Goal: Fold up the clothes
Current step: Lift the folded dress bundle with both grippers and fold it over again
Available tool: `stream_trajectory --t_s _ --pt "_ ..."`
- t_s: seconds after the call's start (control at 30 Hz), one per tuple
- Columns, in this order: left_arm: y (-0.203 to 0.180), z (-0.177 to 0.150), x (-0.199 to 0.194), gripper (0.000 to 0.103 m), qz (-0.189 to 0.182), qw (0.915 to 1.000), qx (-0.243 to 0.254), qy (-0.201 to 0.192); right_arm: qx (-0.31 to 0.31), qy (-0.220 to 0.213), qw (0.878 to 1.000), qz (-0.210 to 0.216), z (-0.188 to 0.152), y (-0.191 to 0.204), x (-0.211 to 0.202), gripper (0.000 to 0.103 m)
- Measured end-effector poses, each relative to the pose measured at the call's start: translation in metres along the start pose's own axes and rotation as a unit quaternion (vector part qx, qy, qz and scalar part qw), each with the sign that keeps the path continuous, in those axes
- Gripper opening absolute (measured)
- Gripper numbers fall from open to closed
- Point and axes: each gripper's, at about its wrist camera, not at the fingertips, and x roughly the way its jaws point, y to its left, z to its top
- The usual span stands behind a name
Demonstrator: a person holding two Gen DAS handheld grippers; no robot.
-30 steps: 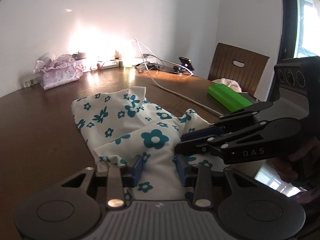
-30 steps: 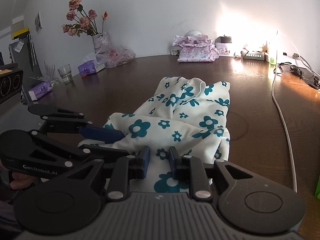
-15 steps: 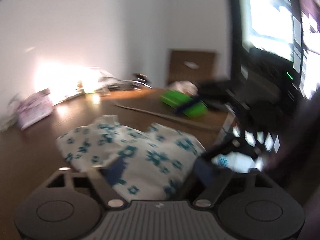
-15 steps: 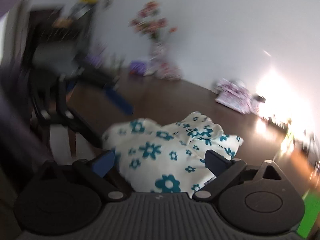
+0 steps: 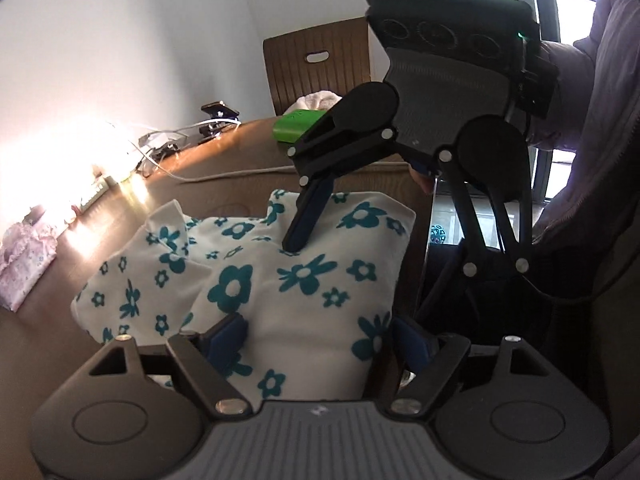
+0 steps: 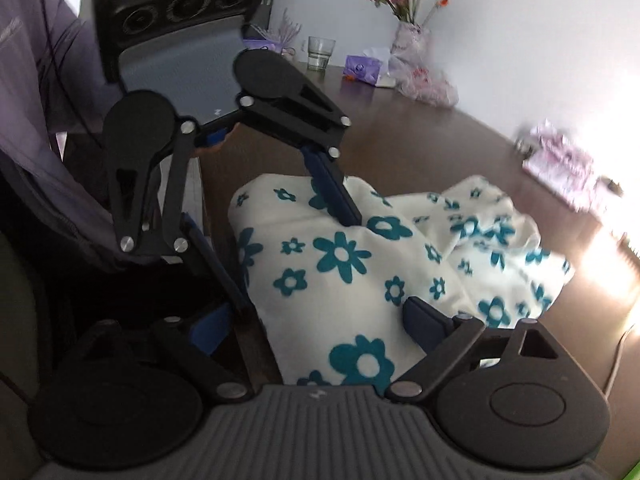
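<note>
- The left gripper has its jaws spread wide and clamps nothing; the blue pads sit either side of the near corner of the floral garment, one at about 9 o'clock over the cloth and the other at about 3 o'clock past the table edge.
- The right gripper is likewise wide open and empty, with its 3 o'clock pad over the cloth and its 9 o'clock pad off the table edge.
- Seen from the left wrist, the right gripper comes in from 1 o'clock, one blue finger touching down on the garment's top.
- Seen from the right wrist, the left gripper reaches in from 10 o'clock, one finger pressed into a crease of the cloth.
- The garment, white with teal flowers, lies bunched in loose folds at the near edge of the brown table, spreading toward 1 o'clock in the right wrist view.
- A person's purple sleeve stands at 2 o'clock in the left wrist view.
- Farther out on the table: a green box at 12 o'clock with a wooden chair behind it, a white cable, and a pink folded bundle at 9 o'clock.
- In the right wrist view, a vase of flowers and a glass stand at 12 o'clock by the wall.
</note>
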Motion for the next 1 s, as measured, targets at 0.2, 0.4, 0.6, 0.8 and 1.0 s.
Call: stream_trajectory --t_s 0.2,0.4,0.6,0.8,1.0 --pt "-0.017 -0.002 -0.006 0.079 -0.002 0.9999 0.0 0.011 -0.004 0.01 1.0 0.01 -0.007 0.017 -0.004 0.092" --pt "-0.044 -0.003 -0.018 0.079 -0.013 0.9994 0.026 0.018 -0.015 0.012 1.0 0.008 -0.017 0.043 -0.022 0.092" --pt "-0.058 -0.007 -0.023 0.075 0.039 0.9951 0.086 0.028 -0.113 0.014 0.991 -0.064 -0.03 0.066 -0.035 0.092" --pt "-0.068 -0.02 -0.007 0.071 0.091 0.9833 0.153 0.038 -0.206 0.032 0.97 -0.127 -0.051 0.078 -0.027 0.076" --pt "-0.063 -0.019 -0.006 0.052 0.086 0.984 0.151 0.041 -0.174 0.025 0.978 -0.11 -0.046 0.066 -0.037 0.052"
